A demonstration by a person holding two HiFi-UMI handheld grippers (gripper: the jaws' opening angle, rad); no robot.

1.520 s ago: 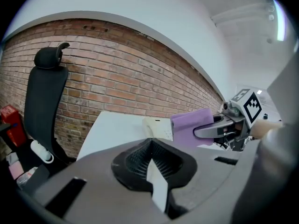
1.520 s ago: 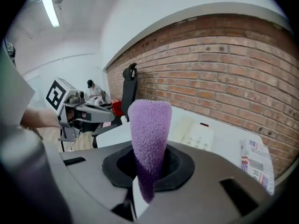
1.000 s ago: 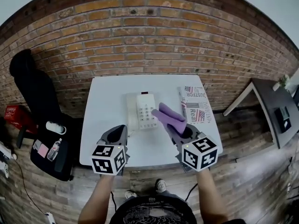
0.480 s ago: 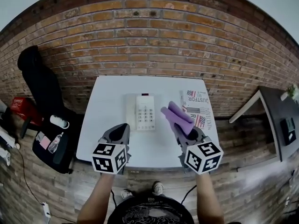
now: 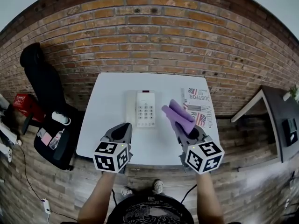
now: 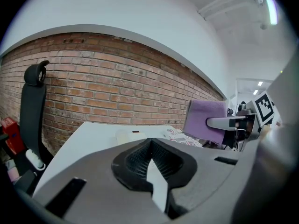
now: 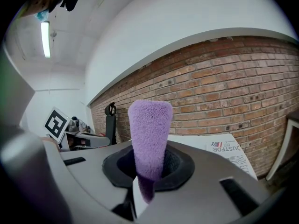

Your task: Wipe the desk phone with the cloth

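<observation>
The pale desk phone (image 5: pixel 145 108) lies at the middle of the white table (image 5: pixel 108 125), its handset on the left side. My right gripper (image 5: pixel 185 130) is shut on a purple cloth (image 5: pixel 177 115), which sticks up and forward just right of the phone, clear of it. In the right gripper view the cloth (image 7: pixel 149 134) rises between the jaws of the right gripper (image 7: pixel 148 171). My left gripper (image 5: pixel 124 129) hovers near the table's front edge, below the phone, shut and holding nothing. The left gripper view shows that gripper (image 6: pixel 148 143), the phone (image 6: pixel 128 135) beyond it and the cloth (image 6: pixel 205 122) at the right.
A folded newspaper (image 5: pixel 200 107) lies along the table's right side. A black office chair (image 5: pixel 42 87) stands left of the table, with a red object (image 5: pixel 23 104) beside it. A dark desk (image 5: pixel 280 125) is off to the right. A brick wall backs the table.
The right gripper and the cloth have drawn back a little to the right, away from the phone's keypad. The left gripper has hardly moved. The head view has shifted slightly.
</observation>
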